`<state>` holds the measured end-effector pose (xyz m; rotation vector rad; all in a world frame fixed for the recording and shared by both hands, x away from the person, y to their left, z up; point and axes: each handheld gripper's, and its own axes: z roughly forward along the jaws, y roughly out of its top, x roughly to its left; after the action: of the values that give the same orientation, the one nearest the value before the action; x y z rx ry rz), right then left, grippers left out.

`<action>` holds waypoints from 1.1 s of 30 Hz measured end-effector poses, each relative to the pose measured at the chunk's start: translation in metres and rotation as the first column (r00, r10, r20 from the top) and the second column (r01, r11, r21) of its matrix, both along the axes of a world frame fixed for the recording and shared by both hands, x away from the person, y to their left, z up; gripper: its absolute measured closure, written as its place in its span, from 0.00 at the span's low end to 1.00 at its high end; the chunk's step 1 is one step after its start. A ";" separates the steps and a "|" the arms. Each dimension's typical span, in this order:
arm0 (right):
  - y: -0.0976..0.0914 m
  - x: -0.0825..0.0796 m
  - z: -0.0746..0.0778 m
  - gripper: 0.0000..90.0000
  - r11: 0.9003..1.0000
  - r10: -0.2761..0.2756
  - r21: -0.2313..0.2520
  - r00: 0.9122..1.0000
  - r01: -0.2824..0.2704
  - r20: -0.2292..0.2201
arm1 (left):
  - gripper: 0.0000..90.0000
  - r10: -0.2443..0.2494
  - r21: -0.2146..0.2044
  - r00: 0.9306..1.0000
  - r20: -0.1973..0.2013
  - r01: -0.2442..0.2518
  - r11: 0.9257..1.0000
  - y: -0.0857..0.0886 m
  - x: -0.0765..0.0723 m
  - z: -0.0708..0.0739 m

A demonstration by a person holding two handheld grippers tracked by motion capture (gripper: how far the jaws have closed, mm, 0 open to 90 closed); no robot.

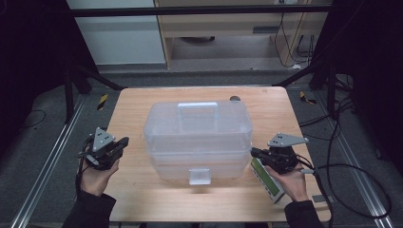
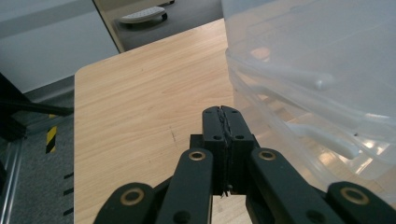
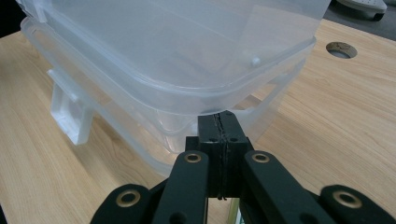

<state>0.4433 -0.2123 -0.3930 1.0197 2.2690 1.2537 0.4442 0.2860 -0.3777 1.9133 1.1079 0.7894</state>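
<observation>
- Left gripper [image 1: 124, 141], jaws pressed together empty, left of the clear plastic box [image 1: 197, 137].
- Right gripper [image 1: 253, 152], closed too, tips hidden under the box's right rim.
- Smooth wooden table [image 1: 138, 109].

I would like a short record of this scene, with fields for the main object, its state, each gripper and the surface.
main object: clear plastic box with a handle on its lid
box state: lid on, front latch hanging down
left gripper: shut, empty, left of the box
right gripper: shut, empty, tips at the box's right rim
surface: wooden table
</observation>
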 end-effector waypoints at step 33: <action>0.001 0.000 0.002 1.00 1.000 -0.011 -0.003 1.000 0.011 0.013 | 0.99 -0.208 -0.011 0.978 -0.034 0.208 0.978 -0.041 -0.017 -0.016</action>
<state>0.4431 -0.2116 -0.3915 1.0194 2.2521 1.2477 0.4275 0.2449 -0.3937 2.0047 0.9109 0.6371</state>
